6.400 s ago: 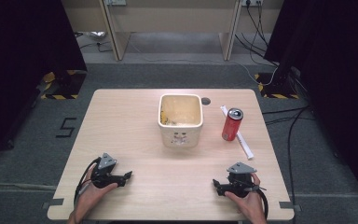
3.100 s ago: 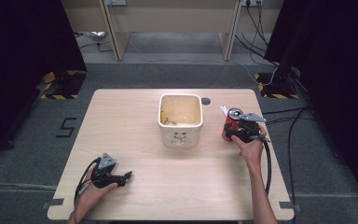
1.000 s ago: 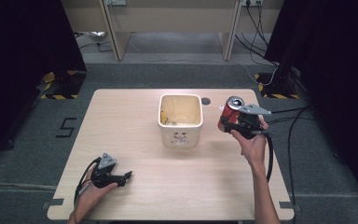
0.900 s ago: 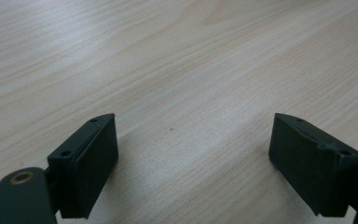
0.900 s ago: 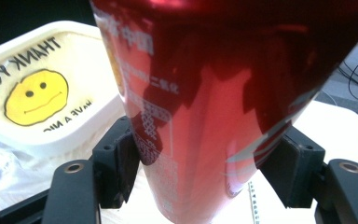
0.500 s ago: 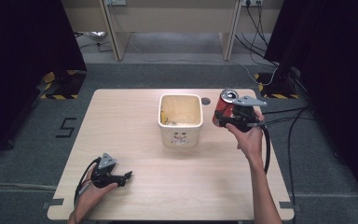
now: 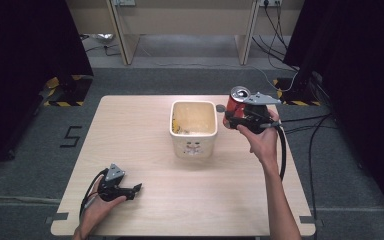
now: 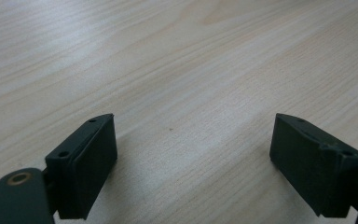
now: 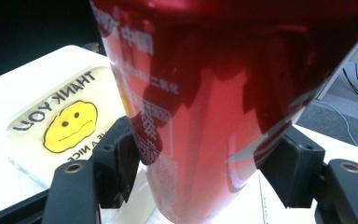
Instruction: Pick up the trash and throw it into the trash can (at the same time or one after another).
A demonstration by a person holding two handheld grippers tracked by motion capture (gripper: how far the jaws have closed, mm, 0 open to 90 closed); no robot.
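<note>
R tool is clamped on the red can mid-body, both pads on the curved wall, can up off the desk and tilted, just right of the cream bin. Looks opened, prob light/empty: thin alu, dents easy, slick paint. Grip mid-wall w/ mod force, not the rim. L tool open, nothing in it, resting low on desk.

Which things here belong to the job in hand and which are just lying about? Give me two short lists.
In the job:
- red can, clamped in the right gripper, lifted off the table beside the bin
- cream bin with the smiley label

Lying about:
- left gripper, open, resting on the table
- small dark disc behind the bin
- cables on the floor
</note>
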